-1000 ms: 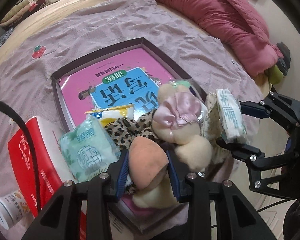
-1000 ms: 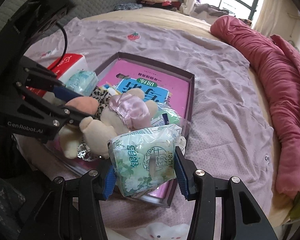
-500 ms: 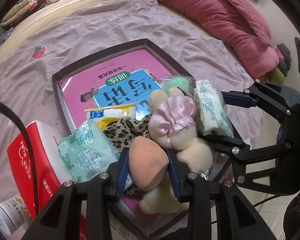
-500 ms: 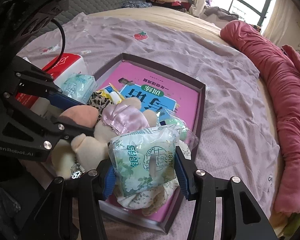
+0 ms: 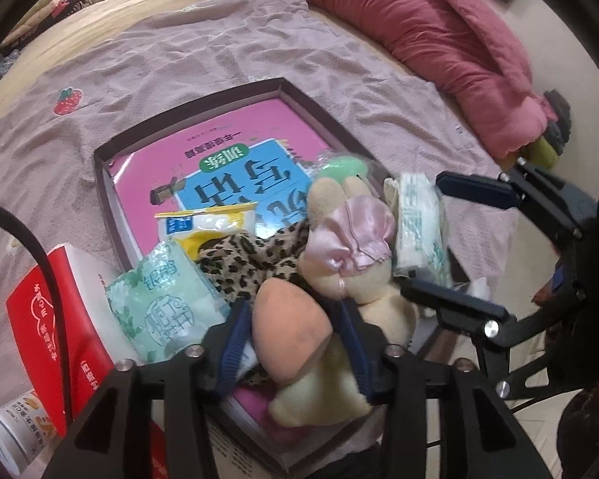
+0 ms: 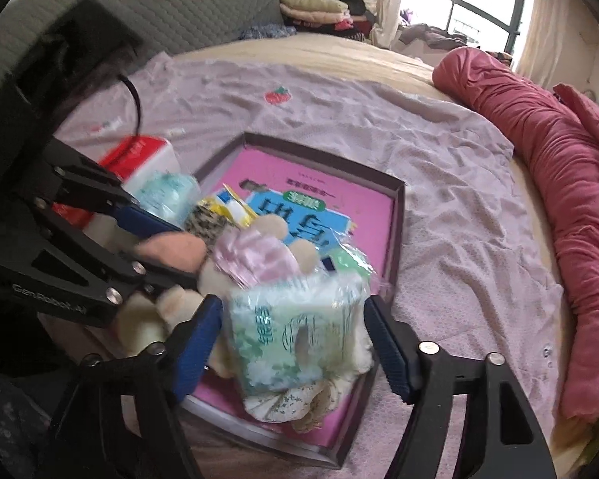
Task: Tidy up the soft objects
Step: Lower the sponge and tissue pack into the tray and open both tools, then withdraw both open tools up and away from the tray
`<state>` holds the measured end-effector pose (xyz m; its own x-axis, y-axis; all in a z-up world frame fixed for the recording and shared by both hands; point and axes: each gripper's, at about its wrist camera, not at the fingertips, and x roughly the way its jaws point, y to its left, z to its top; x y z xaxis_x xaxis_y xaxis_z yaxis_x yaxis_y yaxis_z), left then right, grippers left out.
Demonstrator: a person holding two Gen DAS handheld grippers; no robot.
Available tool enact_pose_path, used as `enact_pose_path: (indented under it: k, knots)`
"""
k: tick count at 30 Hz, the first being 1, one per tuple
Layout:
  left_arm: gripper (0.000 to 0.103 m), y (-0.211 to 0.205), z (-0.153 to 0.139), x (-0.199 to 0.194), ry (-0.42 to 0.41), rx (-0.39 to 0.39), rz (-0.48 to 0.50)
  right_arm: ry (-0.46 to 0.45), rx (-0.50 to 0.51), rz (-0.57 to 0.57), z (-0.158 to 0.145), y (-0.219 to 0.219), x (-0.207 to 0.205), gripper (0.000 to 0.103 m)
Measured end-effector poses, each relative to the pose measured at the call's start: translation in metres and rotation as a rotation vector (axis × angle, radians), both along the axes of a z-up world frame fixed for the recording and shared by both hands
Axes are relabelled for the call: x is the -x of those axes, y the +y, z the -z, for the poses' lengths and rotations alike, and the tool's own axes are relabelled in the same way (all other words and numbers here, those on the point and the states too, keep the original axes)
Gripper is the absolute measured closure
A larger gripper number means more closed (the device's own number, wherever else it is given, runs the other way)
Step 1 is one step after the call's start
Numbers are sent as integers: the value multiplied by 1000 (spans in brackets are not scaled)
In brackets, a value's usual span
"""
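A cream plush toy with a pink satin bow [image 5: 347,235] lies in the dark-rimmed tray [image 5: 187,99] on a pink book [image 5: 227,147]. Its peach-coloured part [image 5: 287,331] sits between the pads of my left gripper [image 5: 293,311], whose jaws are opening, with a thin gap on each side. My right gripper [image 6: 293,311] straddles a green-and-white tissue pack [image 6: 295,335] that rests in the tray on a floral cloth. Its jaws are also opening, and its pads stand off the pack. From the left wrist view, the right gripper [image 5: 459,247] flanks the pack [image 5: 419,227] beside the plush.
A leopard-print cloth [image 5: 251,255], a yellow-white packet [image 5: 207,219], a second green tissue pack [image 5: 159,299] and a bagged green item [image 5: 343,167] crowd the tray's near end. A red tissue box [image 5: 60,319] and a can [image 5: 8,431] stand left. A red blanket [image 6: 559,159] lines the bed's right side.
The right gripper brought the tissue pack in beside the plush, set it down in the tray and spread its jaws off it. The left jaws loosened around the peach part.
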<state>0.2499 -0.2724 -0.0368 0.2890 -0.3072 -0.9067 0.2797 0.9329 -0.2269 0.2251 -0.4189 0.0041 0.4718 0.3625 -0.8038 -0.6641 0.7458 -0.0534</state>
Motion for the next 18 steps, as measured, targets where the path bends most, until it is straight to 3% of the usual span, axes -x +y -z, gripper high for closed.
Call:
enact_pose_path:
  k: [5, 13, 18]
  knots:
    - [37, 1, -10, 6, -11, 48, 18, -10, 1, 2, -5, -1, 11, 28]
    - [29, 4, -33, 21, -63, 61, 29, -80, -33, 58, -35, -7, 40, 28]
    - [28, 11, -59, 42, -133, 23, -1, -112, -8, 175, -58, -1, 68, 28]
